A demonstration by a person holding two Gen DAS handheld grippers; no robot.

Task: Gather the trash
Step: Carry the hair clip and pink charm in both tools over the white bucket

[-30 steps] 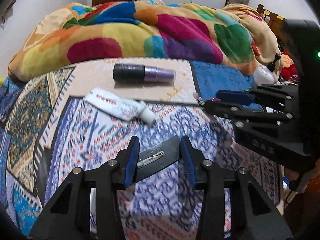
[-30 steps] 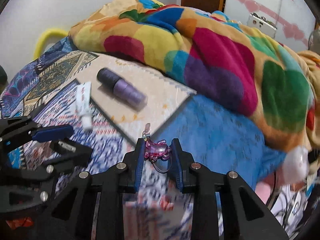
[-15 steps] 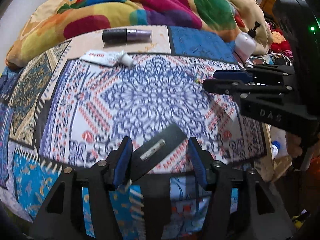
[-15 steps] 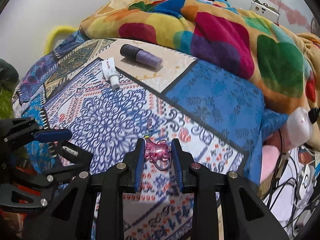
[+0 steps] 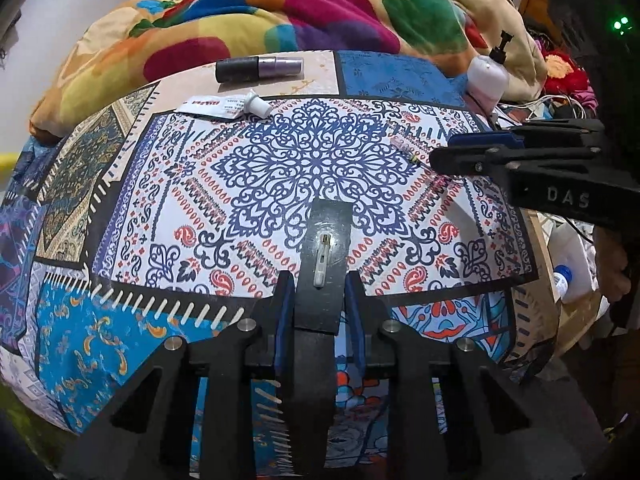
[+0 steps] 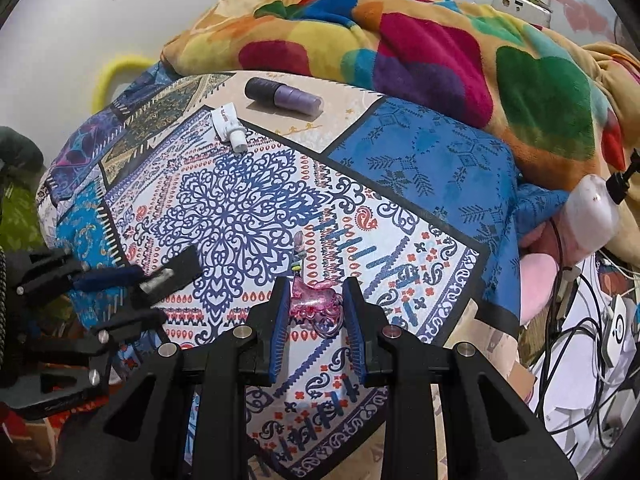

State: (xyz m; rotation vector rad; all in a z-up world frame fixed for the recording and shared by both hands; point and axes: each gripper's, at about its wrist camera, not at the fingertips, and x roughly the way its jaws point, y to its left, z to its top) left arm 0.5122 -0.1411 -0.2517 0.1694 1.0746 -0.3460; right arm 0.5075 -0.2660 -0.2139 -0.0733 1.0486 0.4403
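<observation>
A: Looking across the bed (image 5: 120,184), biggest first: a heart-print blanket (image 5: 320,12) is heaped at the far side, then the patterned bedspread (image 6: 240,208), with a dark purple-capped bottle (image 5: 258,69) and a white tube (image 5: 224,106) lying near each other on it.

B: And the hands?

A: The left gripper (image 5: 318,300) has its fingers closed on a flat black card (image 5: 326,264) with a small white piece on it. The right gripper (image 6: 316,308) has its fingers pinched on a pink trinket (image 6: 314,300), held just above the spread.

B: So how to carry them well?

A: I'd keep both grips firm and level, since the card looks thin and could slip. No bin shows in either view, so the drop-off spot is unknown.
</observation>
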